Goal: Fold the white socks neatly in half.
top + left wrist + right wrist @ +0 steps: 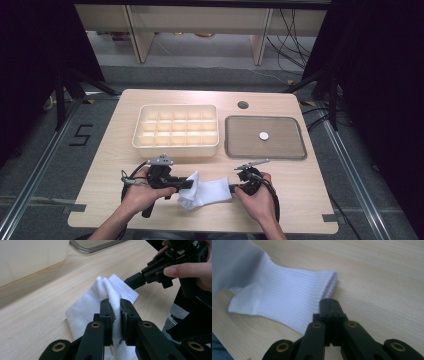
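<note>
Sock stretched between two grippers

The left gripper [115, 307] pinched the white sock's [207, 192] toe-side fold; the right gripper [329, 302], jaws pressed together, sat at its cuff, the sock's length running hand to hand.

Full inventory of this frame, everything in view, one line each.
sock: 1, white, front middle of the table, folded, between the two grippers
divided box: 1, cream, many compartments, behind the sock, left of the tray
tray: 1, grey, shallow, right of the box
disc: 1, white, small, lying in the tray
table: 1, light wood, a round hole near its far edge
left gripper: 1, black, jaws pinched on a bunched fold of the sock
right gripper: 1, black, jaws shut together, tips at the ribbed cuff's edge; no fabric seen between them
hands: 2, one on each gripper, coming in from the near edge
</note>
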Action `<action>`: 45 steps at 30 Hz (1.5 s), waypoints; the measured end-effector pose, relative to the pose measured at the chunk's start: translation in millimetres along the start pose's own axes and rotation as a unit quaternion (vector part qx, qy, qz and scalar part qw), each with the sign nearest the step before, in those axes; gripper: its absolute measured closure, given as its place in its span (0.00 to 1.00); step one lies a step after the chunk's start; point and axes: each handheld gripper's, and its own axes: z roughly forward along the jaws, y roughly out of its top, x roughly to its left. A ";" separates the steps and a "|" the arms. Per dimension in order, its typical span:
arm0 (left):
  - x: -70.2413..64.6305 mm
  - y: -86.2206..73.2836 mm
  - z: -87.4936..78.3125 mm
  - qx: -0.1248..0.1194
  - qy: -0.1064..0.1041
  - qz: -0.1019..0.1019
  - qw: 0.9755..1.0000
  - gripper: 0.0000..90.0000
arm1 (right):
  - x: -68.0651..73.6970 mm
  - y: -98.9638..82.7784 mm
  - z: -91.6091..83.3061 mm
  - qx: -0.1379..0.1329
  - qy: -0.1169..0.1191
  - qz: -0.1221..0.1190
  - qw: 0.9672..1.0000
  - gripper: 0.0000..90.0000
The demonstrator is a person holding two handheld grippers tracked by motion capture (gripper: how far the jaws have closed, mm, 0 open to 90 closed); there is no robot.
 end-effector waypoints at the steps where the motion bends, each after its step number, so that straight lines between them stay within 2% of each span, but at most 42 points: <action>1: 0.0 0.0 0.0 0.000 0.000 0.000 1.000 0.90 | 0.6 -0.4 0.7 0.005 -0.002 0.002 1.000 1.00; 2: -0.1 0.4 0.5 0.000 0.000 0.002 1.000 0.90 | 1.1 -0.6 1.4 0.006 0.005 0.000 1.000 1.00; 5: -0.2 1.3 0.9 -0.001 0.002 0.002 1.000 0.90 | 3.7 -1.4 1.8 0.007 0.007 -0.003 1.000 1.00; 6: -0.2 1.6 0.9 -0.002 0.002 0.001 1.000 0.90 | 2.8 -2.1 3.1 0.013 -0.002 -0.012 1.000 1.00; 7: 0.0 2.0 0.5 -0.001 0.003 0.001 1.000 0.90 | 5.4 -1.7 2.9 0.011 0.004 -0.002 1.000 1.00; 12: -0.1 3.1 -0.1 -0.002 0.009 0.003 1.000 0.90 | 10.5 -1.9 6.0 0.016 0.012 -0.006 1.000 1.00; 14: 0.3 3.1 0.3 -0.001 0.005 0.003 1.000 0.90 | 11.1 -1.5 7.4 0.020 0.014 -0.008 1.000 1.00; 15: -0.6 3.2 0.0 0.000 0.010 0.002 1.000 0.90 | 10.6 -1.1 7.8 0.021 0.016 -0.014 1.000 1.00; 19: -1.3 4.3 1.2 0.000 0.009 0.003 1.000 0.90 | 11.9 -0.8 7.4 0.022 0.013 -0.007 1.000 1.00; 20: -1.3 4.5 1.4 0.001 0.010 0.005 1.000 0.90 | 10.6 -1.4 8.2 0.020 0.008 -0.019 1.000 1.00; 22: -0.7 4.7 2.8 0.005 0.003 0.007 1.000 0.90 | 10.8 -1.7 8.4 0.022 0.009 -0.019 1.000 1.00; 23: -1.9 4.5 3.7 0.003 0.008 0.005 1.000 0.90 | 13.1 -1.5 7.6 0.021 0.013 -0.006 1.000 1.00; 26: -2.2 3.4 5.5 0.009 0.003 0.005 1.000 0.90 | 12.8 -2.2 8.7 0.018 0.016 -0.010 1.000 1.00; 31: -2.7 2.7 6.9 0.012 0.010 0.008 1.000 0.90 | 13.6 -2.7 8.8 0.017 0.010 -0.010 1.000 1.00; 33: -2.5 2.5 7.6 0.009 0.008 0.006 1.000 0.90 | 14.9 -2.5 8.4 0.019 0.017 -0.006 1.000 1.00; 36: -2.1 2.7 8.1 0.010 0.008 0.006 1.000 0.90 | 14.3 -2.4 10.0 0.019 0.022 -0.011 1.000 1.00; 37: -2.5 2.4 8.7 0.010 0.010 0.006 1.000 0.90 | 13.1 -2.2 11.0 0.015 0.026 -0.023 0.999 1.00; 38: -1.7 2.4 9.2 0.013 0.009 0.012 1.000 0.90 | 15.0 -3.0 11.0 0.016 0.023 -0.010 1.000 1.00; 40: -2.7 1.8 10.6 0.012 0.015 0.015 1.000 0.90 | 16.7 -3.4 11.2 0.019 0.015 -0.007 1.000 1.00; 42: -3.5 1.1 12.2 0.014 0.016 0.020 1.000 0.90 | 17.2 -3.9 12.1 0.015 0.017 -0.012 1.000 1.00; 43: -2.8 1.1 12.8 0.017 0.009 0.024 1.000 0.90 | 18.2 -4.1 11.8 0.018 0.014 -0.008 1.000 1.00; 44: -4.3 1.1 13.2 0.018 0.018 0.023 0.999 0.90 | 18.7 -4.8 12.7 0.014 0.014 -0.009 1.000 1.00; 45: -4.3 0.9 14.2 0.015 0.017 0.024 0.999 0.90 | 18.8 -4.6 12.8 0.014 0.014 -0.011 1.000 1.00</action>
